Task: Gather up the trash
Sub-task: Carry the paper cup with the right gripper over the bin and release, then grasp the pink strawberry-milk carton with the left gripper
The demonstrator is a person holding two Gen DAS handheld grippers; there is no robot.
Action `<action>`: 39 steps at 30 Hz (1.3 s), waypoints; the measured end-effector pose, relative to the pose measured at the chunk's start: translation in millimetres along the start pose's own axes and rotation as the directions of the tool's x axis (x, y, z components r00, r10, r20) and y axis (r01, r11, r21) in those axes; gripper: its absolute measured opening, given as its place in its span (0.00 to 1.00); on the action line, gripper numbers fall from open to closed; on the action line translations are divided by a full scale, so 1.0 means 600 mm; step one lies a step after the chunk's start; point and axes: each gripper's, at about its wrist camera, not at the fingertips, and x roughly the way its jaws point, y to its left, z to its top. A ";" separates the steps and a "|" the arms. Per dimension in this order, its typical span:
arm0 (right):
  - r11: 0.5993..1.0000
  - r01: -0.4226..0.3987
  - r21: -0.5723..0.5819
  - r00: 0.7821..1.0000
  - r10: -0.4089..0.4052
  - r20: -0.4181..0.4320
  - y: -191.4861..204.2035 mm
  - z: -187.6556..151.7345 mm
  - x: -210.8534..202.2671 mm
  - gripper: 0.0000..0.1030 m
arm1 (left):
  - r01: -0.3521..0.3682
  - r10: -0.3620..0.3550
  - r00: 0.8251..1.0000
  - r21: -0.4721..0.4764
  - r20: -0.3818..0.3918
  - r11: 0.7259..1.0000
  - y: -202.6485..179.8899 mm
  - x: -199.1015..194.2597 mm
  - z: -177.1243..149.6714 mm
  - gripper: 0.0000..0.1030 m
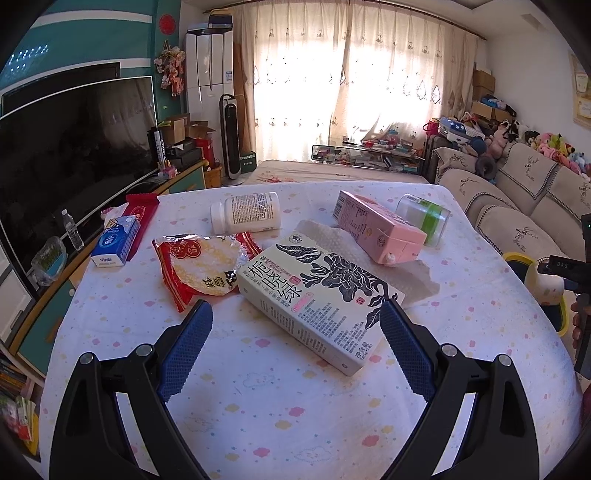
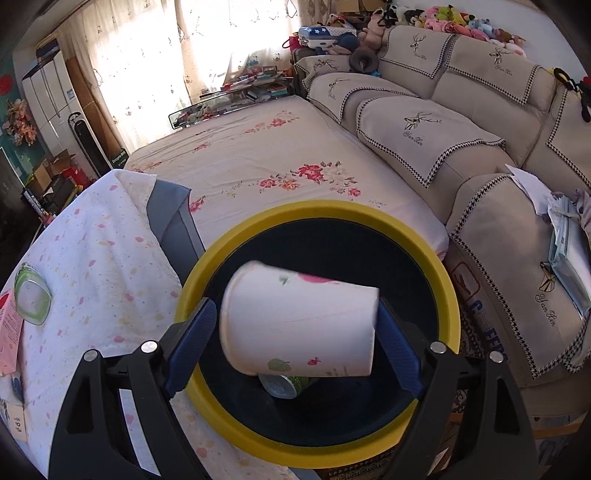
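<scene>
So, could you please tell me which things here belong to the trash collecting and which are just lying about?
For the job:
- paper cup
- bin
- cream carton
- pink carton
- snack wrapper
- white bottle

Lying about:
- television
- sofa
- soft toys

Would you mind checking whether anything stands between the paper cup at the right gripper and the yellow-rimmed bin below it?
Nothing visible does. The paper cup is between the open fingers of the right gripper, directly over the open mouth of the bin. Only a small can lies on the bottom, beneath the cup.
</scene>
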 end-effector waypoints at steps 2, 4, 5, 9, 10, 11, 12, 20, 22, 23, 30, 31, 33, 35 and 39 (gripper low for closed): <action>1.000 0.013 0.001 1.000 -0.013 0.016 -0.001 0.000 -0.007 0.80 | 0.003 -0.003 1.000 0.002 0.001 1.000 -0.001 0.000 0.000 0.88; 1.000 -0.003 0.015 1.000 0.003 0.025 0.000 0.001 -0.021 0.80 | 0.007 -0.007 1.000 0.004 0.001 1.000 -0.002 -0.001 0.000 0.88; 1.000 -0.022 0.022 0.999 0.021 0.032 0.004 0.001 -0.029 0.80 | 0.008 -0.008 1.000 0.006 0.001 1.000 -0.002 -0.001 0.000 0.88; 0.995 -0.096 0.013 0.991 0.094 0.093 0.046 0.003 -0.075 0.82 | 0.016 -0.016 1.000 0.016 0.002 1.000 -0.010 -0.003 -0.001 0.88; 0.993 -0.115 0.002 0.987 0.114 0.110 0.062 0.001 -0.086 0.82 | 0.018 -0.018 1.000 0.019 0.001 1.000 -0.013 -0.002 -0.001 0.88; 0.991 -0.131 -0.015 0.983 0.132 0.127 0.077 -0.002 -0.096 0.83 | 0.016 -0.016 1.000 0.022 -0.004 1.000 -0.016 -0.001 -0.002 0.88; 0.989 -0.140 -0.036 0.979 0.144 0.146 0.091 -0.005 -0.106 0.83 | 0.014 -0.014 1.000 0.024 -0.013 1.000 -0.020 0.001 -0.002 0.88; 0.970 -0.145 -0.196 0.959 0.187 0.215 0.162 -0.040 -0.129 0.86 | 0.018 -0.014 0.999 0.077 -0.044 0.997 -0.091 0.000 0.049 0.88; 0.965 -0.155 -0.212 0.958 0.199 0.206 0.166 -0.043 -0.125 0.86 | 0.021 -0.015 0.998 0.093 -0.067 0.995 -0.115 0.016 0.073 0.88; 0.963 -0.156 -0.218 0.958 0.201 0.205 0.168 -0.046 -0.125 0.86 | 0.022 -0.014 0.997 0.098 -0.081 0.995 -0.127 0.027 0.086 0.88; 0.954 -0.172 -0.246 0.954 0.223 0.200 0.175 -0.056 -0.126 0.86 | -0.005 0.019 0.983 0.080 -0.181 0.997 -0.179 0.117 0.151 0.88; 0.953 -0.174 -0.248 0.953 0.227 0.200 0.176 -0.057 -0.127 0.86 | -0.015 0.030 0.982 0.080 -0.188 0.997 -0.186 0.128 0.156 0.88; 0.951 -0.179 -0.251 0.952 0.233 0.201 0.176 -0.058 -0.128 0.86 | -0.057 0.073 0.978 0.086 -0.194 0.995 -0.197 0.151 0.164 0.88; 0.949 -0.183 -0.255 0.951 0.236 0.200 0.177 -0.059 -0.128 0.86 | -0.098 0.114 0.971 0.082 -0.208 0.992 -0.202 0.176 0.171 0.88; 0.947 -0.192 -0.259 0.951 0.244 0.188 0.176 -0.060 -0.126 0.86 | -0.169 0.179 0.951 0.063 -0.253 0.984 -0.200 0.221 0.183 0.86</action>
